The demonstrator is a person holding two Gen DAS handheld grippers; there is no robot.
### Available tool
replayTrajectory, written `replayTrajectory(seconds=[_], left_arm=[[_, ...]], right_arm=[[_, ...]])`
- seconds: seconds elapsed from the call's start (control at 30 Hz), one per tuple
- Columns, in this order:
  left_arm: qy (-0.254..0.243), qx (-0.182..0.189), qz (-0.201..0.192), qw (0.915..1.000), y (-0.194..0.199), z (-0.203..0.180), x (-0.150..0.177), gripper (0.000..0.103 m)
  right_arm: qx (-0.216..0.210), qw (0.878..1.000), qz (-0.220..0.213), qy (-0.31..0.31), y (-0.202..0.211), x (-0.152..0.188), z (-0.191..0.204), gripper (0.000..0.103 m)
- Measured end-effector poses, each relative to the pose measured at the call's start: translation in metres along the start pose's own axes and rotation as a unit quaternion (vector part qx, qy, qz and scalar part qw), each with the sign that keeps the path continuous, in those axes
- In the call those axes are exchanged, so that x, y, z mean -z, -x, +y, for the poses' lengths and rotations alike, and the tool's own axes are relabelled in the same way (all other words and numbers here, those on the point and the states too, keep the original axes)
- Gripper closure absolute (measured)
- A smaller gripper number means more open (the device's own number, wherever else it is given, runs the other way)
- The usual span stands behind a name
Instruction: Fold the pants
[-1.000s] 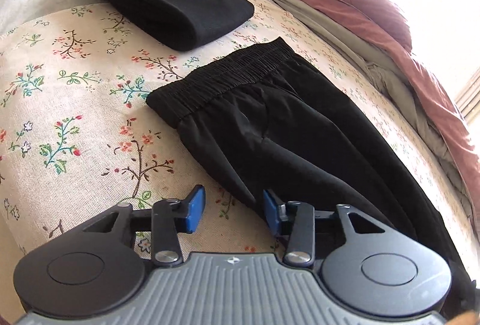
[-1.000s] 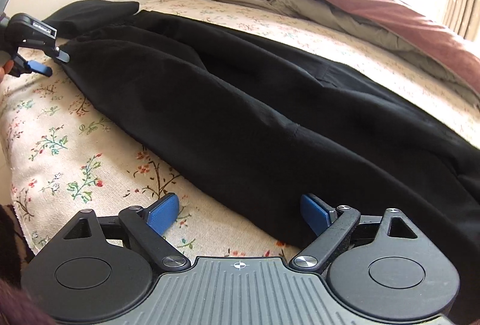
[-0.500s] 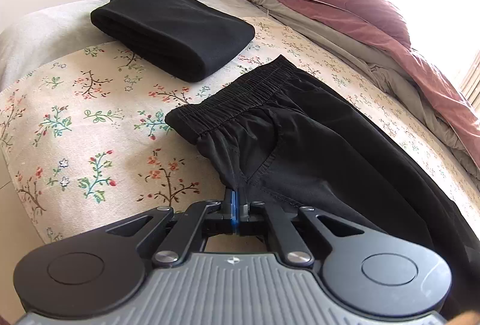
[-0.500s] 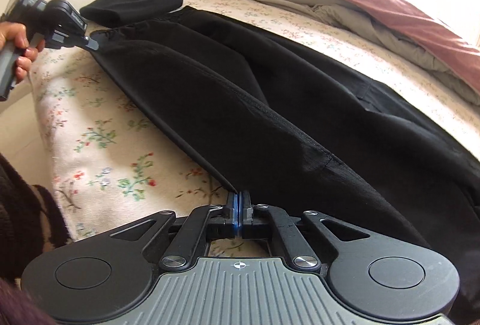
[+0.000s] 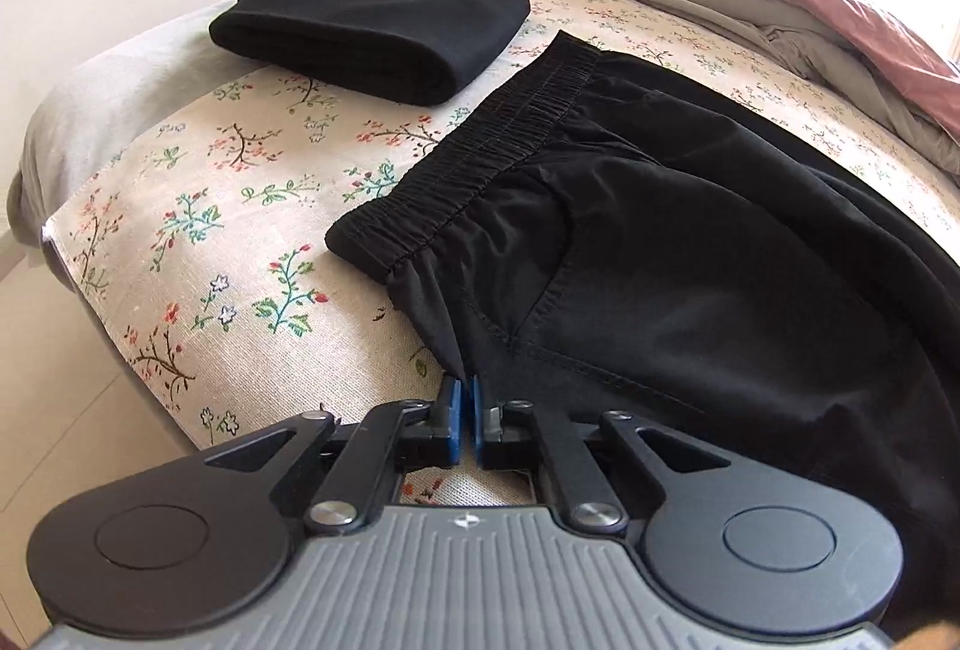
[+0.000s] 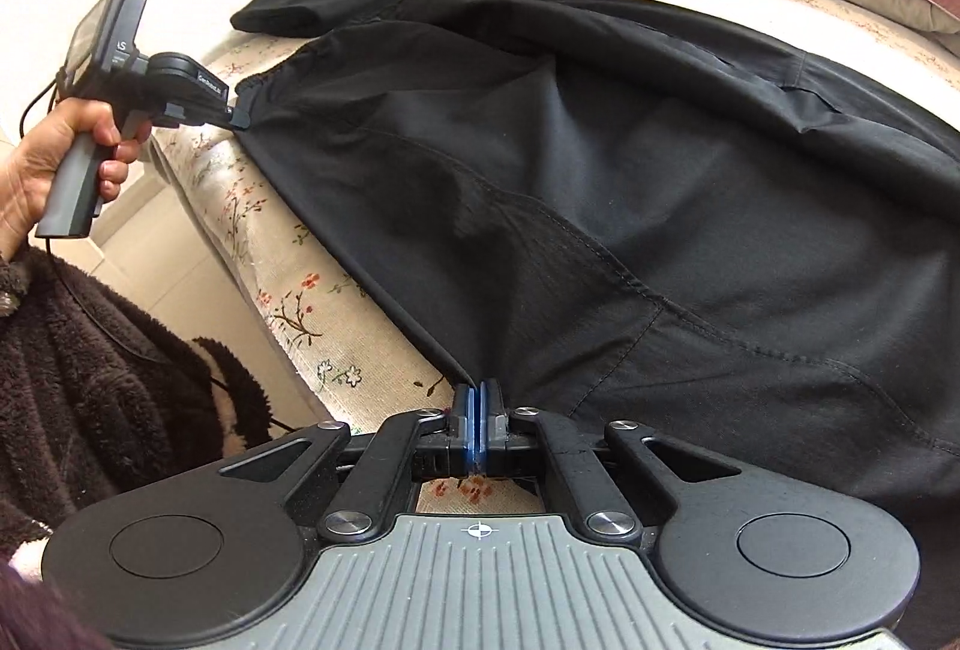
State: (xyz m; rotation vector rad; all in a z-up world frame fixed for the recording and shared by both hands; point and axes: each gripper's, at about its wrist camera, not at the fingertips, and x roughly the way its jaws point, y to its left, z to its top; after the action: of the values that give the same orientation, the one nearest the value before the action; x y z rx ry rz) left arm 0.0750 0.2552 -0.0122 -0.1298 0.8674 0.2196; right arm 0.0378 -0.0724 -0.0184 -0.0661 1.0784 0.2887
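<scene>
Both grippers, left gripper [image 5: 465, 398] and right gripper [image 6: 478, 398], are pinching the thin black fabric pants' [image 5: 690, 260] near edge, seemingly just starting the first fold.

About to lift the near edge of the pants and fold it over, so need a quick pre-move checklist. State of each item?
1. Left gripper shut on the pants edge, just below the waistband: ok.
2. Right gripper shut on the same near edge, further down the leg: ok.
3. Edge between the two grips pulled fairly straight, seen from the right wrist: ok.
4. Folded black garment lies apart from the waistband, out of the fold path: ok.
5. Far leg lying flat: not ok, a flap is turned up.
6. Both layers caught in each grip: cannot tell.
</scene>
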Motion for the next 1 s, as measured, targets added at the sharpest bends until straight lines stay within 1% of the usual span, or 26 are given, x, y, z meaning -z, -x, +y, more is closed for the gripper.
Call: replayTrajectory(seconds=[0.03, 0.07, 0.13, 0.2, 0.23, 0.27, 0.37, 0.4, 0.43, 0.53, 0.67, 0.73, 0.83, 0.87, 1.0], left_arm=[[-0.001, 0.001, -0.006, 1.0000, 0.004, -0.001, 0.000, 0.074], [0.002, 0.010, -0.013, 0.9999, 0.008, -0.001, -0.001, 0.057], [0.012, 0.027, -0.031, 0.9991, 0.017, -0.002, -0.003, 0.044], [0.012, 0.037, -0.049, 0.9980, 0.024, -0.009, -0.007, 0.036], [0.011, 0.041, -0.056, 0.9975, 0.027, -0.014, -0.007, 0.030], [0.008, 0.048, -0.062, 0.9969, 0.030, -0.020, -0.008, 0.027], [-0.016, 0.080, -0.070, 0.9942, 0.037, -0.046, -0.007, 0.022], [-0.027, 0.090, -0.071, 0.9930, 0.039, -0.056, -0.006, 0.021], [-0.044, 0.103, -0.074, 0.9909, 0.042, -0.069, -0.004, 0.019], [-0.091, 0.139, -0.077, 0.9832, 0.048, -0.110, 0.005, 0.014], [-0.150, 0.190, -0.067, 0.9679, 0.055, -0.163, 0.022, 0.012], [-0.180, 0.212, -0.062, 0.9586, 0.057, -0.188, 0.033, 0.012], [-0.215, 0.239, -0.053, 0.9456, 0.058, -0.219, 0.046, 0.011], [-0.227, 0.249, -0.050, 0.9402, 0.059, -0.231, 0.051, 0.011], [-0.264, 0.287, -0.039, 0.9200, 0.060, -0.269, 0.067, 0.011]], right_arm=[[-0.005, 1.000, 0.000, -0.005, 0.003, -0.001, -0.001, 0.090], [-0.004, 1.000, -0.001, -0.009, 0.006, 0.000, -0.002, 0.085], [0.005, 1.000, -0.014, -0.014, 0.016, -0.001, -0.007, 0.058], [0.024, 0.999, -0.034, -0.031, 0.034, -0.004, -0.018, 0.046], [0.036, 0.998, -0.041, -0.042, 0.044, -0.006, -0.026, 0.046], [0.049, 0.996, -0.047, -0.051, 0.052, -0.010, -0.032, 0.046], [0.097, 0.990, -0.067, -0.084, 0.074, -0.015, -0.063, 0.044], [0.111, 0.986, -0.073, -0.096, 0.081, -0.016, -0.073, 0.041], [0.124, 0.983, -0.079, -0.109, 0.087, -0.017, -0.084, 0.039], [0.168, 0.970, -0.096, -0.149, 0.101, -0.016, -0.123, 0.037], [0.232, 0.948, -0.098, -0.193, 0.113, -0.006, -0.179, 0.037], [0.261, 0.935, -0.097, -0.219, 0.119, 0.006, -0.206, 0.037], [0.283, 0.920, -0.099, -0.253, 0.131, 0.021, -0.237, 0.037], [0.292, 0.914, -0.101, -0.264, 0.137, 0.027, -0.252, 0.037], [0.320, 0.892, -0.111, -0.300, 0.157, 0.048, -0.285, 0.038]])
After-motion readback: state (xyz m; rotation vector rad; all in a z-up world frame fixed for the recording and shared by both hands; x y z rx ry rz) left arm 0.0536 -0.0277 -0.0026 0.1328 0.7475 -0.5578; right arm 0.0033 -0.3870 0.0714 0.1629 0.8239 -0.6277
